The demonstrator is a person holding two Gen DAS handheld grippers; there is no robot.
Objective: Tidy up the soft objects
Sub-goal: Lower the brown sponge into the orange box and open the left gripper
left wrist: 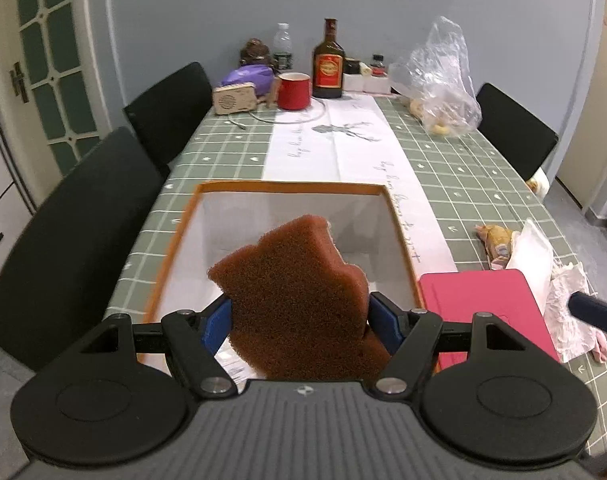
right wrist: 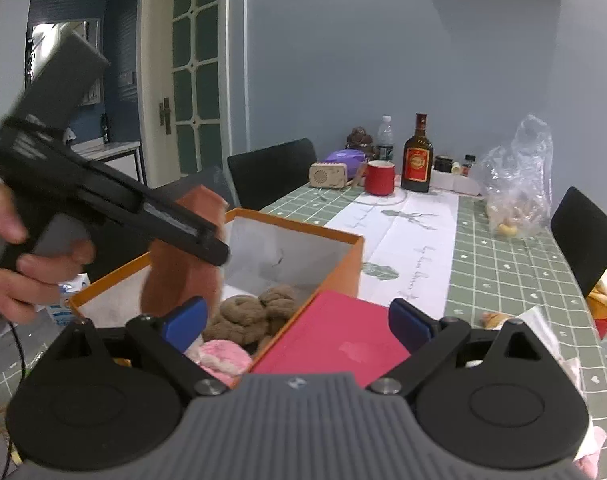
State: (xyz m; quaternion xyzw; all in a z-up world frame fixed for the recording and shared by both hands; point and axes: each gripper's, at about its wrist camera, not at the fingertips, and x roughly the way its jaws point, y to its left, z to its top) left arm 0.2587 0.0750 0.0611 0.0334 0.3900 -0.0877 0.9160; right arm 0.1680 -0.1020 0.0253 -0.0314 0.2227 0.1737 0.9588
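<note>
Two tongs in play, and the left tongs [left wrist: 299,320] have the action: their blue pads are clamped on a brown sponge [left wrist: 299,292], squeezing its lower half, and it hangs right over the open orange box [left wrist: 175,240]. From the right wrist view the sponge [right wrist: 183,264] sits above the box's near-left corner, not yet down inside. The right tongs [right wrist: 297,322] are spread wide and hold nothing, hovering at the box's near edge above a pink book [right wrist: 335,340] that lies against the box wall. Already in the box: a tan knitted bundle [right wrist: 255,312] and something pink and fluffy [right wrist: 223,356].

Now the risks, as I read them. The sponge is held off-centre and looks tilted, so a release this high could let it tumble, catch the orange rim and bounce onto the bench beside the box. It's springy too; compressed like that, it may pop sideways as the pads part. And the right tongs are close to the box, so a careless drop could land the sponge on them.
</note>
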